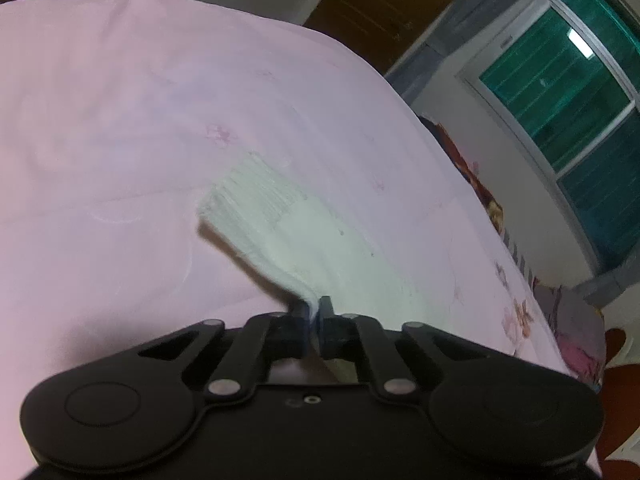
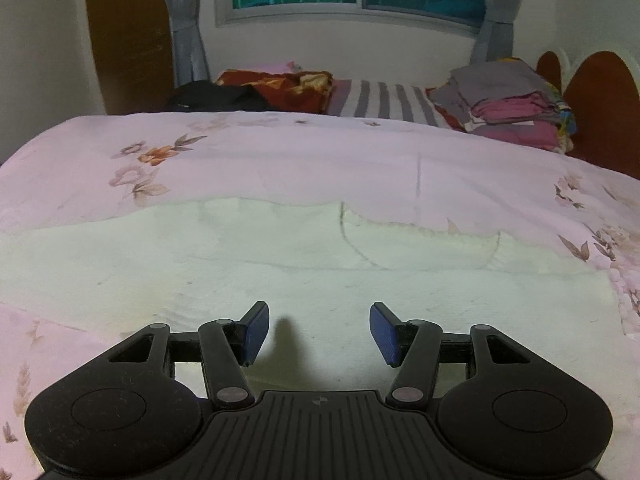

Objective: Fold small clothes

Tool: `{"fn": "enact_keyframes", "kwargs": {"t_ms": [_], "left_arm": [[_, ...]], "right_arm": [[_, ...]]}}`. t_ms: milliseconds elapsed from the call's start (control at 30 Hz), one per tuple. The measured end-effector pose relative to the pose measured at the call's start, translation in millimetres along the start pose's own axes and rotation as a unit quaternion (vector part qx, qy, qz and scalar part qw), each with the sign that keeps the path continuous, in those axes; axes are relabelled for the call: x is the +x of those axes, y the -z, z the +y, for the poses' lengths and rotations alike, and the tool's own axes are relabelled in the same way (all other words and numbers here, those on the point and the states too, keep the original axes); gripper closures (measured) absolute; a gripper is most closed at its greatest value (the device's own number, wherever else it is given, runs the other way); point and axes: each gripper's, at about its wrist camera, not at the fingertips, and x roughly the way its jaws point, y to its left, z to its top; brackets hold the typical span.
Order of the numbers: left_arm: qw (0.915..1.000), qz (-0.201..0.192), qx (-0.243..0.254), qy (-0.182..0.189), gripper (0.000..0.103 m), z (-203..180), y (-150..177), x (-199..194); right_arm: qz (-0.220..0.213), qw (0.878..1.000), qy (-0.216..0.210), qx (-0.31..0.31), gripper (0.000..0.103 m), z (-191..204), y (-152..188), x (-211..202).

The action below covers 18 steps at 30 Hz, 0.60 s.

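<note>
A small white garment (image 2: 280, 264) lies spread on the pink floral bedsheet (image 2: 280, 152). In the left wrist view my left gripper (image 1: 313, 312) is shut on an edge of the same white garment (image 1: 288, 232) and holds that part lifted off the pink sheet (image 1: 100, 120); its ribbed hem hangs ahead of the fingers. My right gripper (image 2: 318, 332) is open, low over the near part of the garment, with its blue pads (image 2: 256, 332) apart and nothing between them.
A stack of folded clothes (image 2: 512, 108) sits at the back right of the bed. A red patterned bundle (image 2: 280, 84), dark cloth (image 2: 216, 98) and striped bedding (image 2: 384, 100) lie at the back. The bed's right edge (image 1: 532, 280) drops off near the window wall.
</note>
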Motion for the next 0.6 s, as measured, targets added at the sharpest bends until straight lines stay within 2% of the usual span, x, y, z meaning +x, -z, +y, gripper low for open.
{"fn": "enact_keyframes", "kwargs": {"t_ms": [67,133,233,333,400,467,600], "left_arm": [[0.9998,-0.009,0.016,-0.006,0.1,-8,4,0],[0.9994,-0.017,0.029,-0.004,0.1,-16,6,-5],[0.9976,-0.04,0.054,0.014,0.1,-32,7,-17],[0.9918,-0.058,0.101,0.052,0.1,-60,10,-40],[0.9848,-0.059,0.138,0.086,0.1,-89,17,-51],[0.9749,-0.057,0.177,0.122,0.1,-121,29,-60],[0.9462,-0.03,0.25,0.203,0.1,-191,72,-77]], "right_arm": [[0.008,1.0,0.007,-0.002,0.047,-2,2,6],[0.038,0.999,0.01,-0.011,0.047,-2,7,19],[0.032,0.999,0.004,-0.002,0.047,-6,6,17],[0.013,1.0,0.007,0.005,0.047,-11,6,9],[0.039,0.999,0.007,-0.024,0.047,-9,9,17],[0.031,0.999,0.0,-0.017,0.047,-13,5,12],[0.002,1.0,-0.006,0.018,0.047,-33,1,-8]]}}
